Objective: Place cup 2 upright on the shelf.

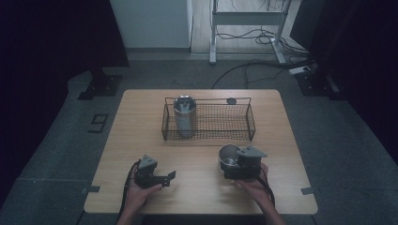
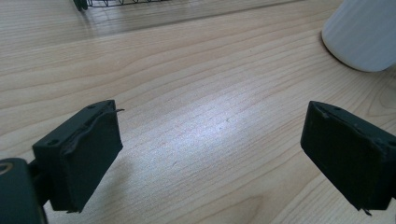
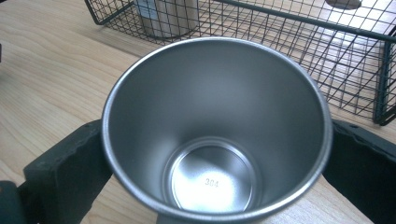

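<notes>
Steel cup (image 3: 217,135) sits between the right tongs (image 1: 233,165), upright on the worktop (image 1: 141,136) just before the wire basket (image 1: 209,119).
Both black jaws flank its wall at full spread; whether the pads press is hard to tell, probably readying a lift toward the basket, where another cup (image 1: 184,115) stands. Left tongs (image 1: 170,176) rest released, empty.

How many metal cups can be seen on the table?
2. One tall grey metal cup stands upright at the left end of the black wire basket. One shiny steel cup stands on the wooden table between the right gripper's jaws.
</notes>
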